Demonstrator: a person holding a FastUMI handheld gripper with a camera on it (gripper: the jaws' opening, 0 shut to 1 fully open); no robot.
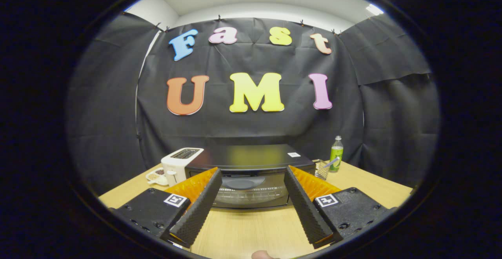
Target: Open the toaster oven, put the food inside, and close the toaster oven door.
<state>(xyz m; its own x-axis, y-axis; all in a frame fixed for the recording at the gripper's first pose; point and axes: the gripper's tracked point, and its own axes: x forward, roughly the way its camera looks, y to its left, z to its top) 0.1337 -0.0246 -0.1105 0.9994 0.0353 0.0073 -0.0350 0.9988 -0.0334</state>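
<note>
A black toaster oven stands on the wooden table, just ahead of my fingers, and its glass door is closed. A wire rack shows through the glass. My gripper is open above the table, its two fingers spread wide and framing the oven's front, with nothing between them. A small white dish with brownish food sits left of the oven, beside a white toaster.
A wire basket with a utensil and a green bottle stand to the right of the oven. Black cloth walls close in the table behind and at both sides. A person's fingertip shows below the fingers.
</note>
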